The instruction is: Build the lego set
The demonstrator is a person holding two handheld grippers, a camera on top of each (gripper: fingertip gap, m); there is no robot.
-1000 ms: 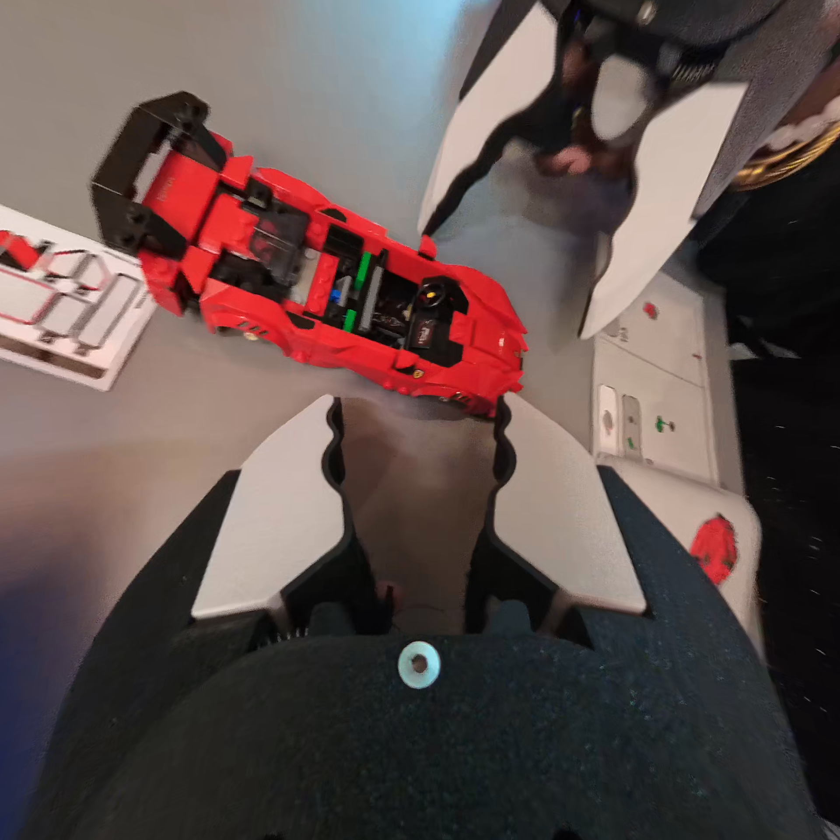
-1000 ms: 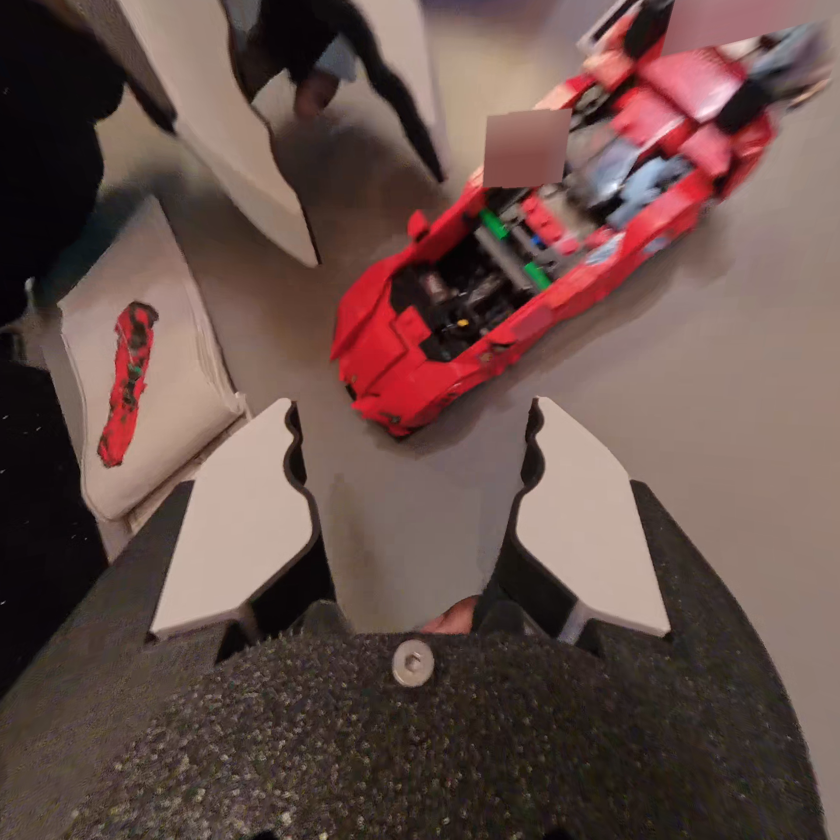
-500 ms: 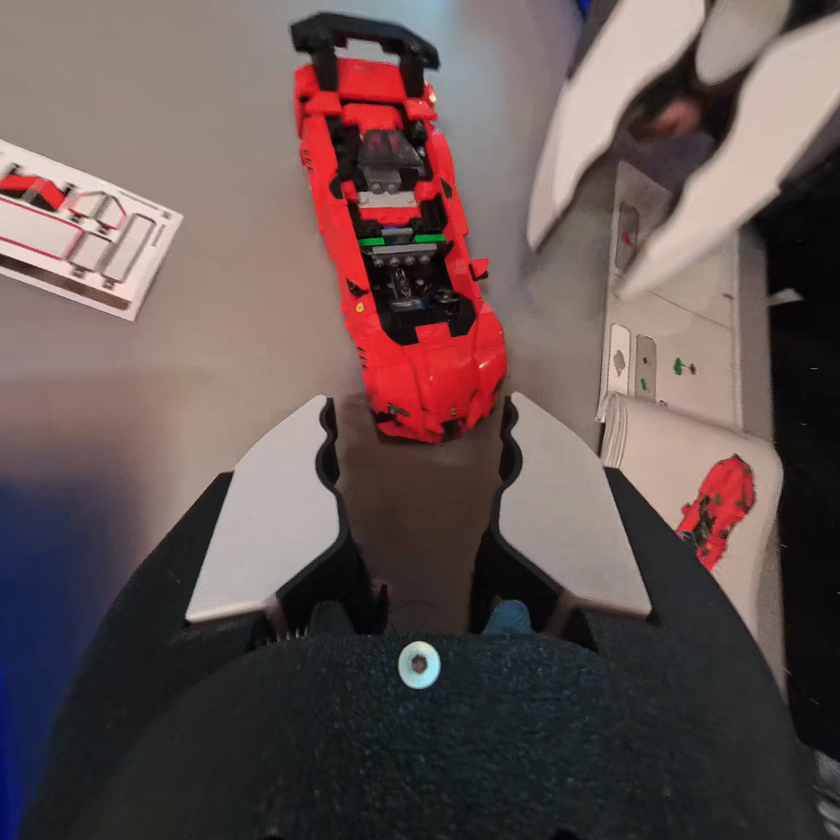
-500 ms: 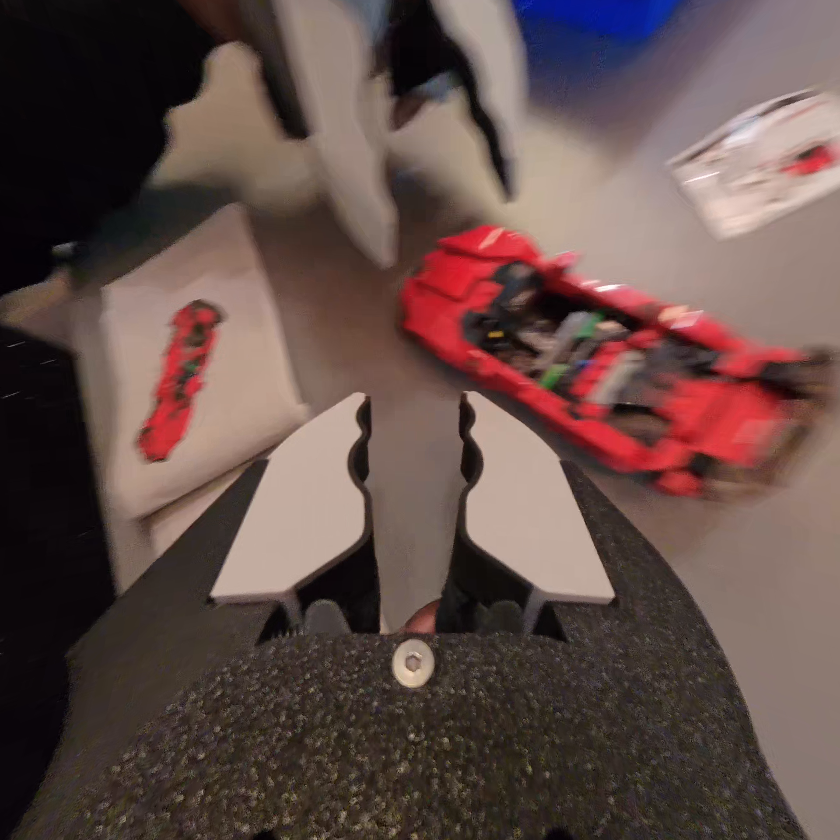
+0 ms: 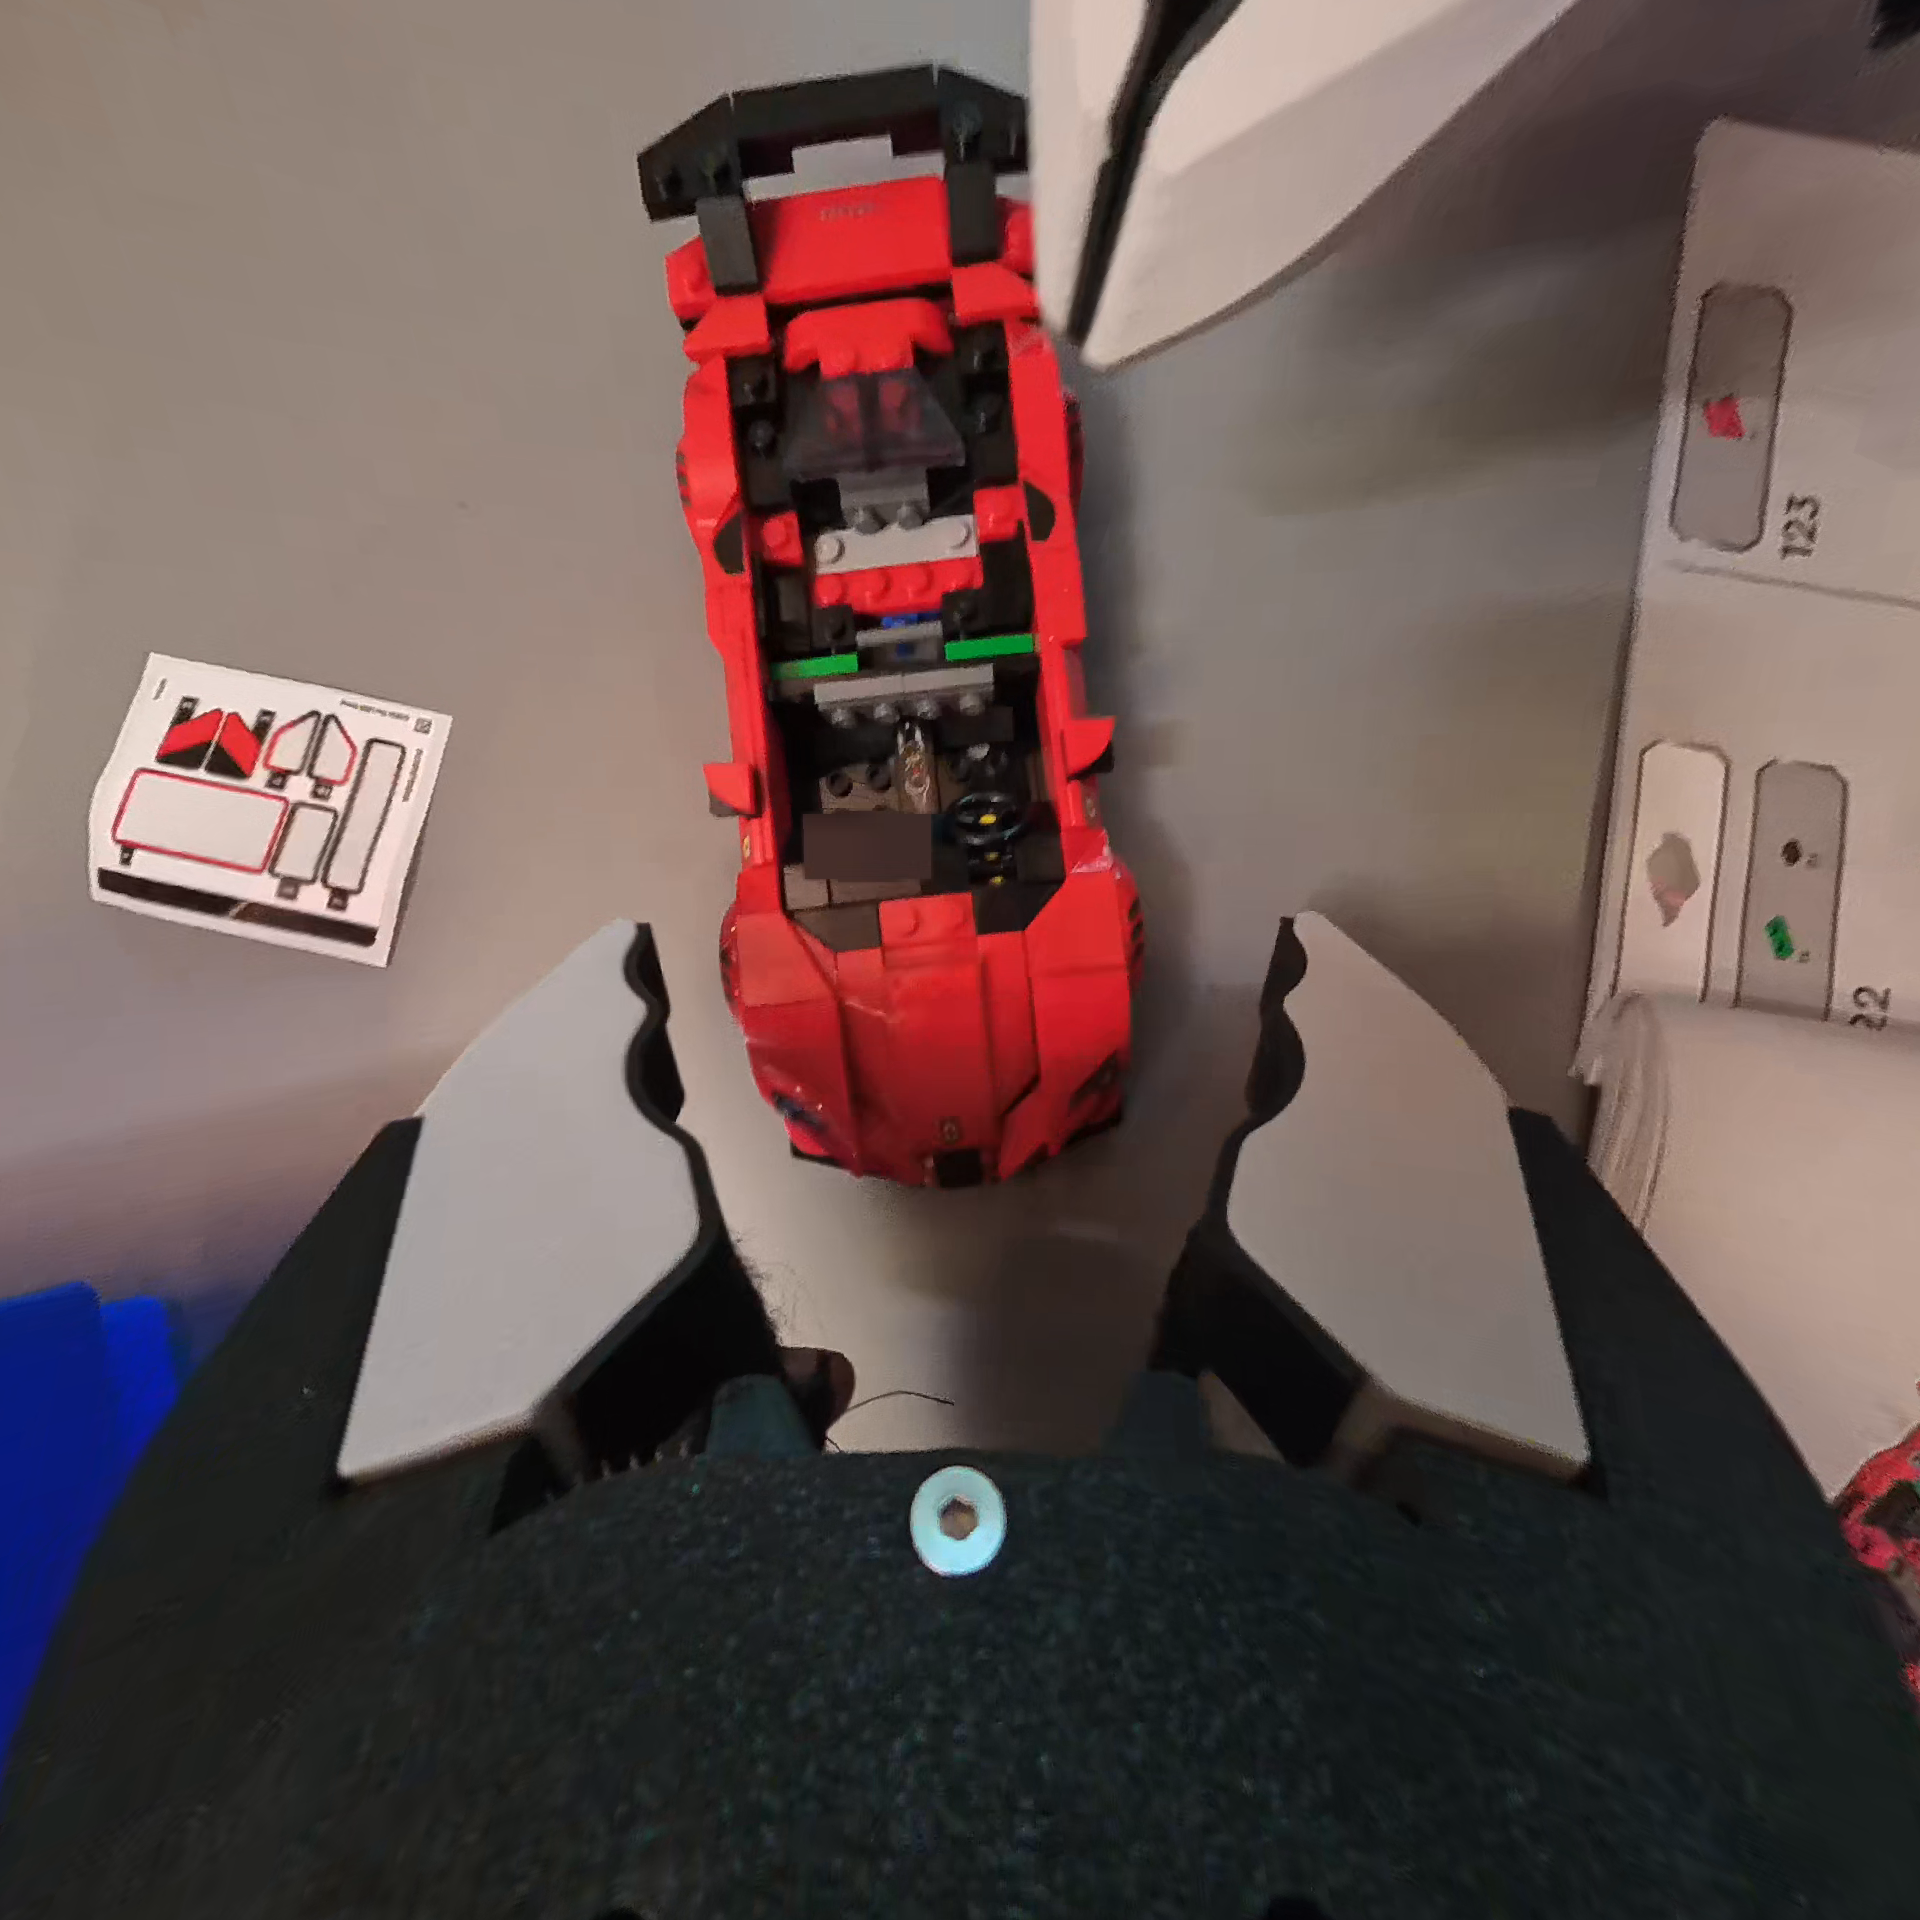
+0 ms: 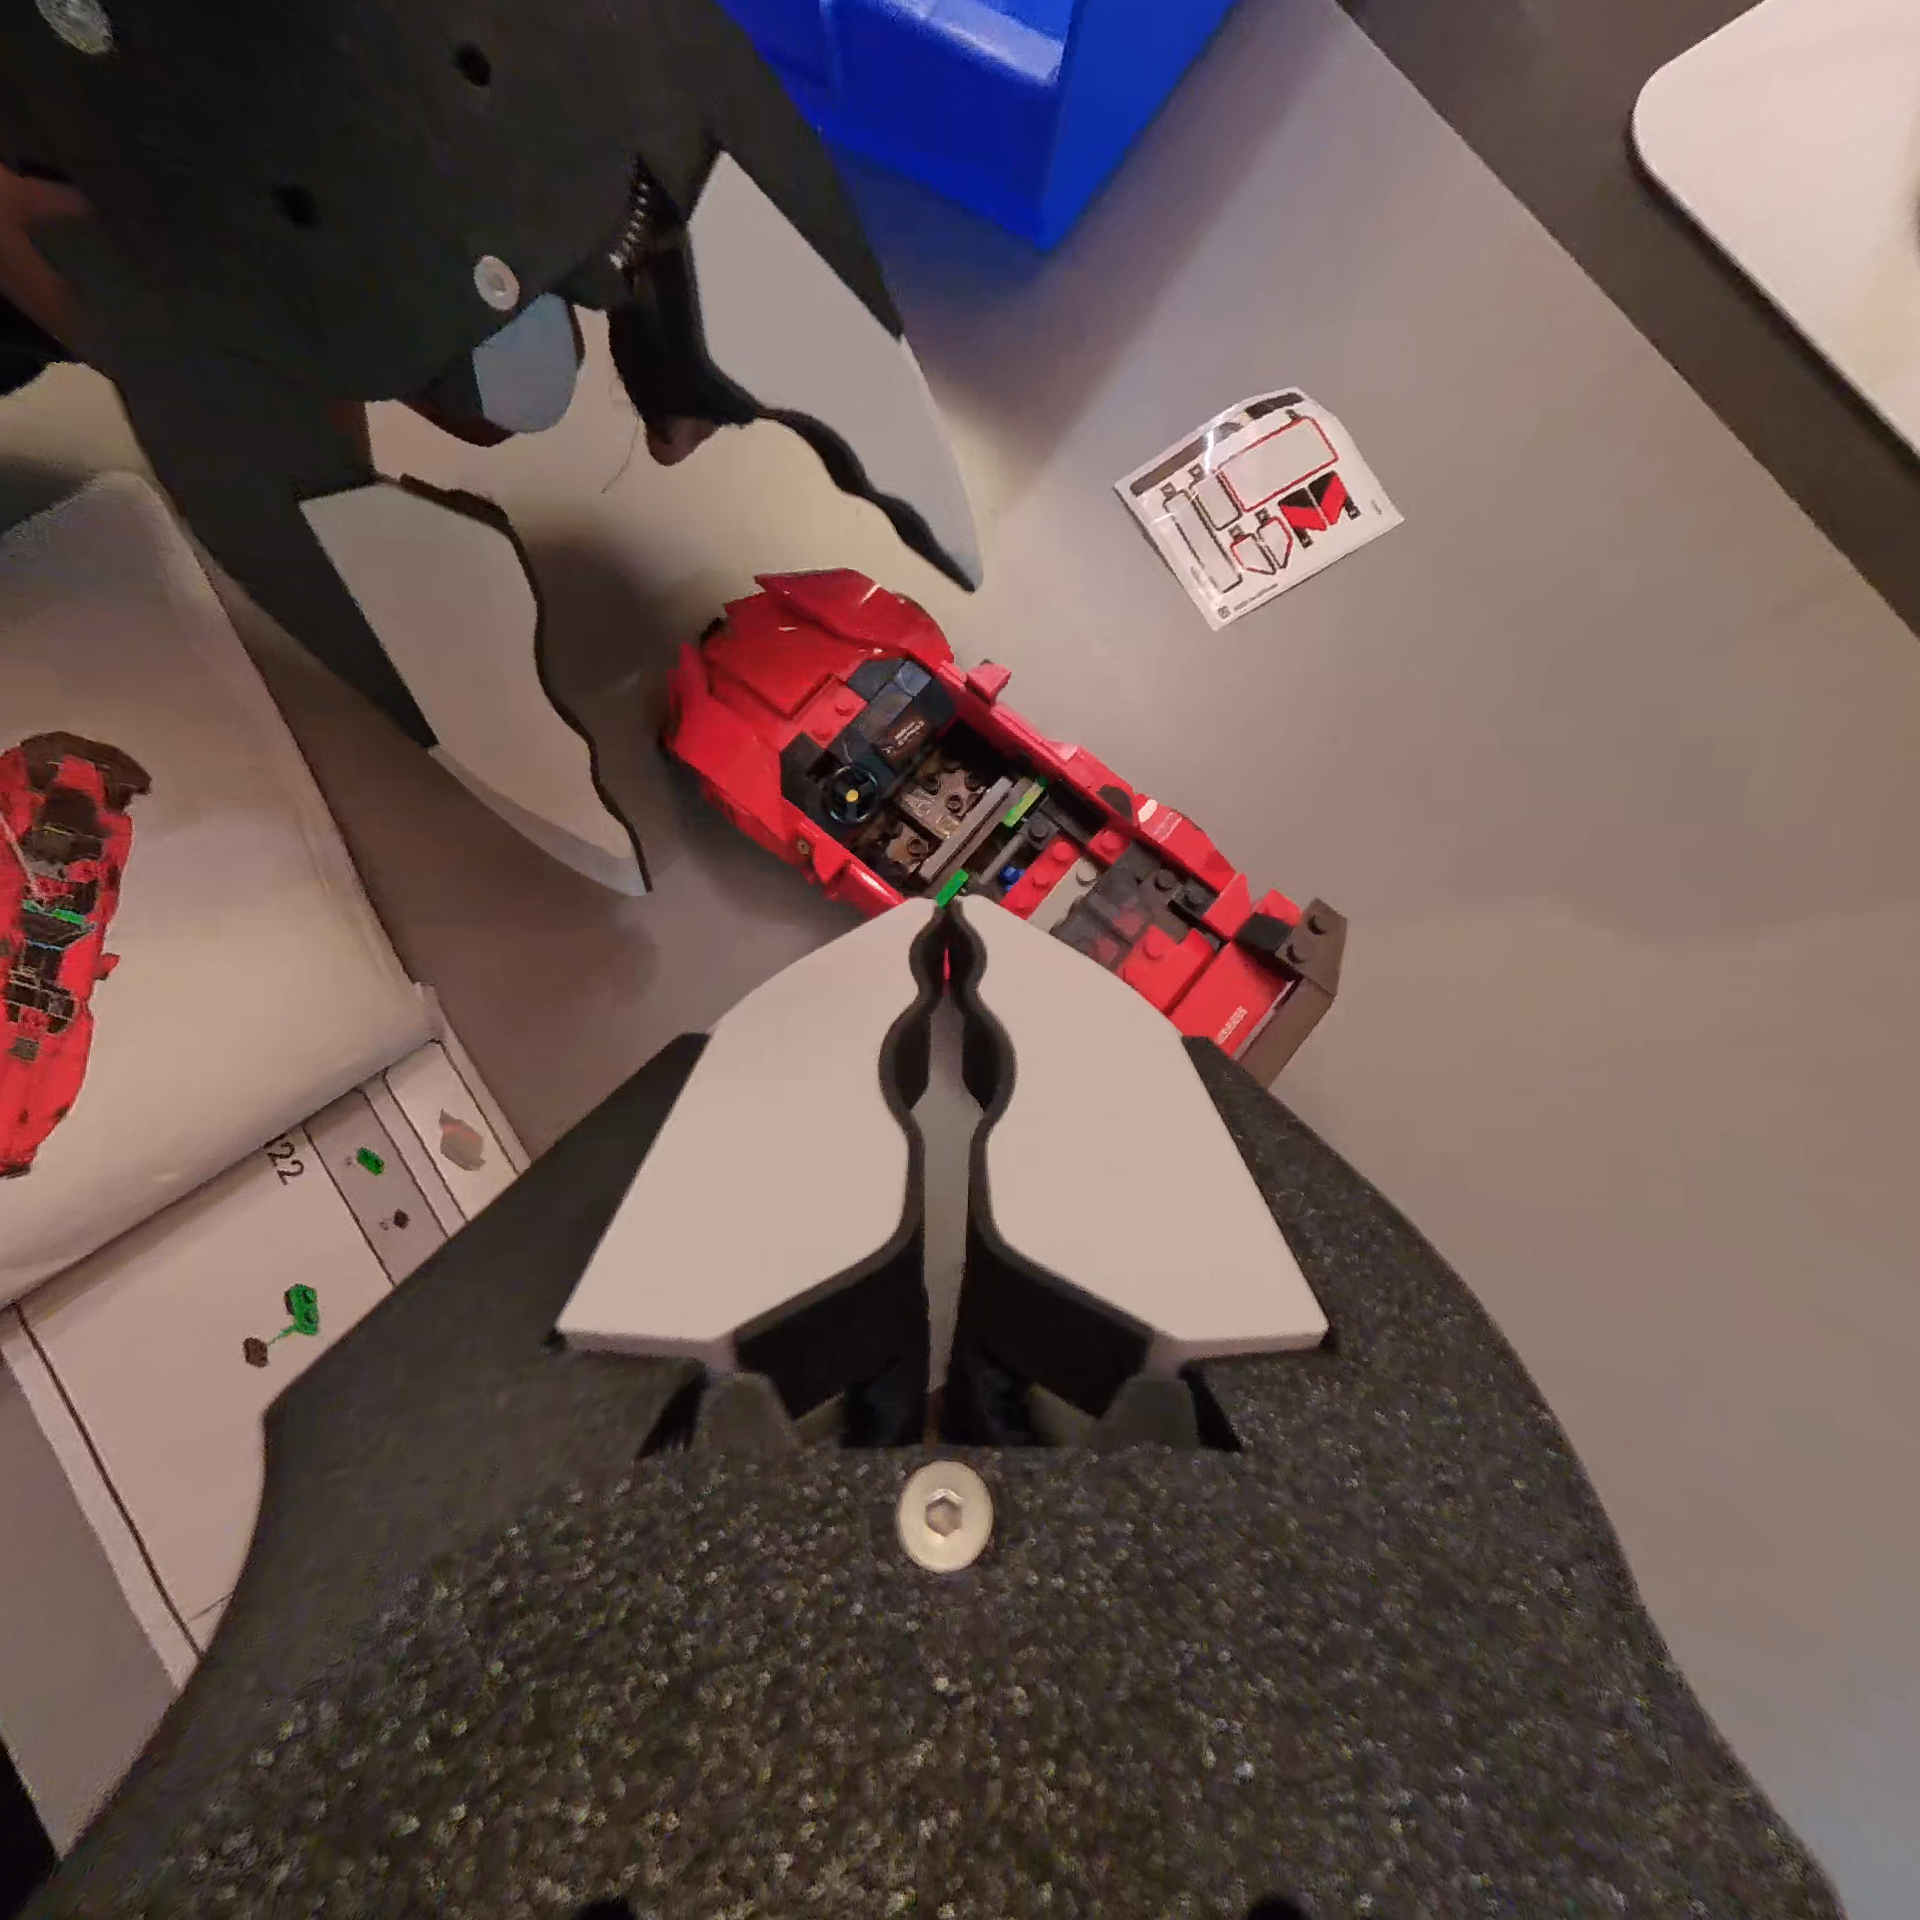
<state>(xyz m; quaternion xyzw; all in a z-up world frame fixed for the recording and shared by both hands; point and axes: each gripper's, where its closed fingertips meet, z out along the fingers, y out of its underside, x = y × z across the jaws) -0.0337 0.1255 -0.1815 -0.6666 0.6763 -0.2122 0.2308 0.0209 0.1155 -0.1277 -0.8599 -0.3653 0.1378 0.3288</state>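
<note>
A partly built red lego car [image 5: 914, 644] with a black rear wing lies on the grey table, its cockpit open. Its nose points at my left gripper [image 5: 964, 923], which is open and empty, with a finger on either side of the nose. In the right wrist view the car [image 6: 966, 810] lies diagonally. My right gripper [image 6: 940, 909] is shut, its tips over the car's near side by a green piece. I cannot tell if they touch it. The left gripper [image 6: 795, 732] straddles the nose there. The right gripper [image 5: 1195, 156] shows blurred beside the car's rear.
A small sticker sheet [image 5: 270, 810] lies left of the car and also shows in the right wrist view [image 6: 1262, 509]. An open instruction booklet [image 5: 1766, 623] lies along the car's right side. A blue bin [image 6: 987, 104] stands behind the left gripper. A white object [image 6: 1818, 156] sits at the far corner. Spacing between my two grippers at the tips: around 8 cm.
My left gripper opened wider and moved in around the car's nose. My right gripper closed fully and moved over the car's side.
</note>
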